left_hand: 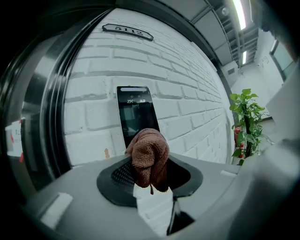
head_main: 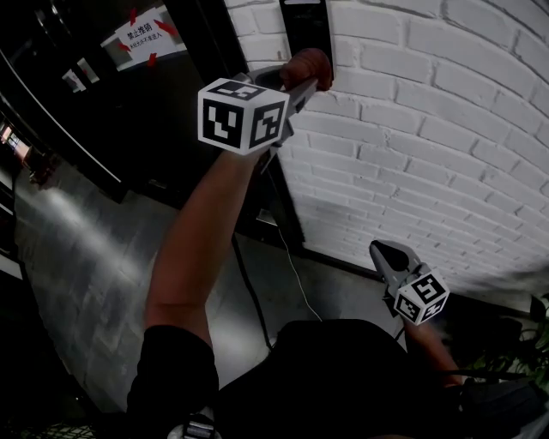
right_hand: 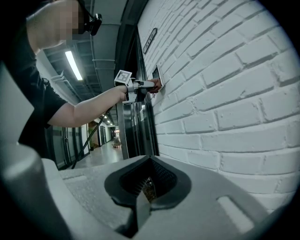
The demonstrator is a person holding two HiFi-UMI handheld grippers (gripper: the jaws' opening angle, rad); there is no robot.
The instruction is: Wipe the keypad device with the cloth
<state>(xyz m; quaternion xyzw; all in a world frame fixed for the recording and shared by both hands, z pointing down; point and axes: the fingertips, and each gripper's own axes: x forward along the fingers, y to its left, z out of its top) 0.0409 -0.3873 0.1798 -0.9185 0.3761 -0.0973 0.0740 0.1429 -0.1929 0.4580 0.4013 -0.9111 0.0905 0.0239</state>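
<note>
Closest to the head camera is the person's dark shirt [head_main: 343, 377], with the left arm [head_main: 197, 249] stretched up from it toward a white brick wall [head_main: 446, 111]. At the end of that arm the left gripper [head_main: 298, 84] is closed on a bunched brown cloth [head_main: 310, 64], which bulges out past the jaw tips. The keypad [left_hand: 135, 112], a tall black panel with a screen, is fixed flat to the bricks. The cloth lies over its lower part and looks pressed against it. A dark oval number plate [left_hand: 127, 31] sits on the wall well above the keypad.

The right gripper [head_main: 383, 251] hangs low, just beside the same wall and well apart from the keypad. Its jaws are drawn together with only a sliver between them, and they hold nothing.

Left of the keypad the bricks end at a black frame and a dark glass door [head_main: 129, 111]. The door carries a white notice [head_main: 144, 36] stuck on with red tape. Below lies a grey, faintly glossy floor [head_main: 94, 266], with a thin cable [head_main: 296, 274] trailing along the foot of the wall. Seen from the left gripper, a leafy green plant [left_hand: 246, 122] stands farther along the wall under bright strip lights [left_hand: 240, 14]. Seen from the right gripper, a long corridor [right_hand: 105, 145] runs back past more dark doors.
</note>
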